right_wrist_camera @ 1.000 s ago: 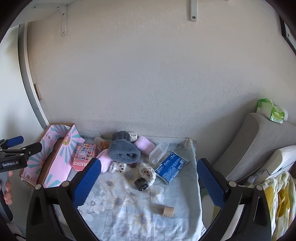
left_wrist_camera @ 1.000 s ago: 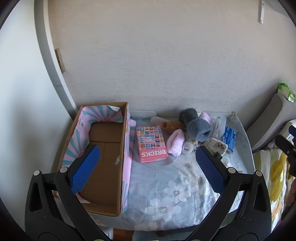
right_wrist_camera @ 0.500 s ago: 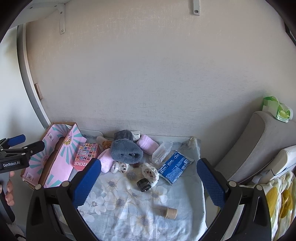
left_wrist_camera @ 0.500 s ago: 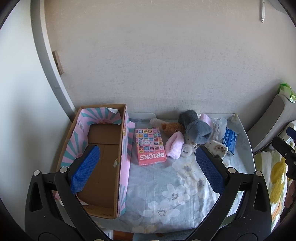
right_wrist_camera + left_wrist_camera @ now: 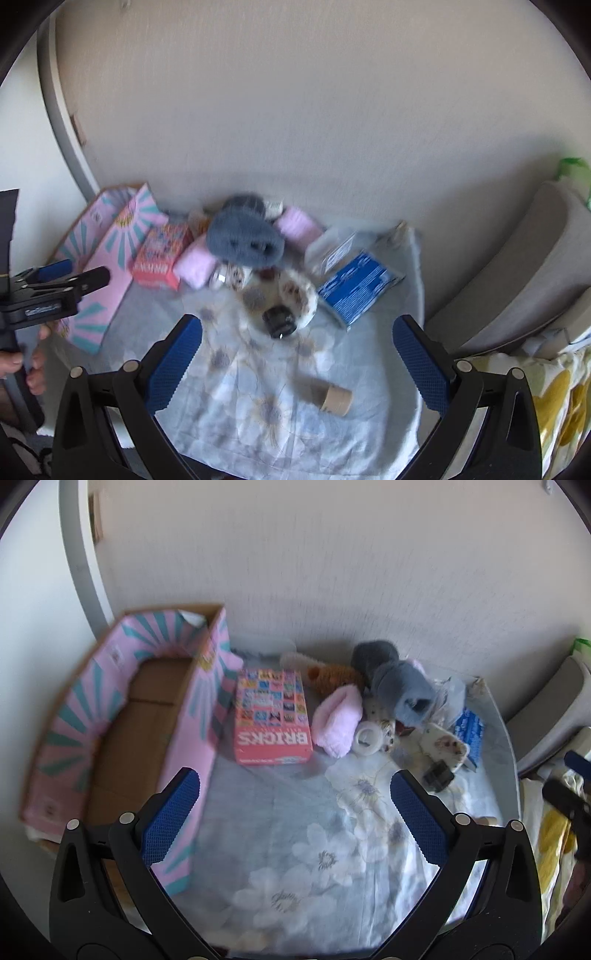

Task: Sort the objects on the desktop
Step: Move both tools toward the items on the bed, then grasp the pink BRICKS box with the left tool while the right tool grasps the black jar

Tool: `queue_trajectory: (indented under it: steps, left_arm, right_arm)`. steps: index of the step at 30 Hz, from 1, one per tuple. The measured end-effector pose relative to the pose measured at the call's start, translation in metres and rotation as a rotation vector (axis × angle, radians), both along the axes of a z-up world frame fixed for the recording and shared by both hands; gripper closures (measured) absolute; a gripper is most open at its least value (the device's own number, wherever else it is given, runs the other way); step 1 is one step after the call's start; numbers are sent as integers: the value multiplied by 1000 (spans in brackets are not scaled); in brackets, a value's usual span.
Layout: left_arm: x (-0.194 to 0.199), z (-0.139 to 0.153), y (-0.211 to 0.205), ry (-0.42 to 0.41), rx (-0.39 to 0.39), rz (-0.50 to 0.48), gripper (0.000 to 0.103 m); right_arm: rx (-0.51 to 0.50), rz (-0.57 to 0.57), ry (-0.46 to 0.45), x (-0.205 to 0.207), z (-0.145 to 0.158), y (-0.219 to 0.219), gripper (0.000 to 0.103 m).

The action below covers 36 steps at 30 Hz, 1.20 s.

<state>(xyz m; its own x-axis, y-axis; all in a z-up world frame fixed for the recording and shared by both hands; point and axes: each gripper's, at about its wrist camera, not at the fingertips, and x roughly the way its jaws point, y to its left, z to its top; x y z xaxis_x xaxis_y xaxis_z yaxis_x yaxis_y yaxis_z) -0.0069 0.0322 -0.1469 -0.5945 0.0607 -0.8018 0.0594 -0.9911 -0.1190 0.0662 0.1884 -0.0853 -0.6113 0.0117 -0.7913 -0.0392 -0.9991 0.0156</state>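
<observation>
Both grippers wide open, holding nothing: left gripper (image 5: pixel 294 810) above the flowered cloth (image 5: pixel 295 849) beside the pink box (image 5: pixel 122 716); right gripper (image 5: pixel 297 352) above the black jar (image 5: pixel 279 321). Clutter (BRICKS box (image 5: pixel 271 716), gray plush (image 5: pixel 243 240), blue packet (image 5: pixel 356 286)) lies near the wall.

Brown plush (image 5: pixel 334 675) partly hidden, maybe bear; both views blurred.
</observation>
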Motion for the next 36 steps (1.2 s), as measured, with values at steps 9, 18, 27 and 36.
queue_trajectory:
  steps: [9,18,27,36]
  left_arm:
    - [-49,-65,13,31,-168,97,0]
    - [-69,-89,16,41,-220,85,0]
    - [-58,-102,18,67,-272,-26,0]
    - [-74,-110,10,62,-263,-32,17]
  right_arm:
    - [-19,100,-76,-21,-60,-7,4]
    - [-47,142,-75,-36,-81,-13,4]
    - [-59,146,-86,-41,-93,-6,4]
    - [-32,144,-89,-53,-107,-9,25]
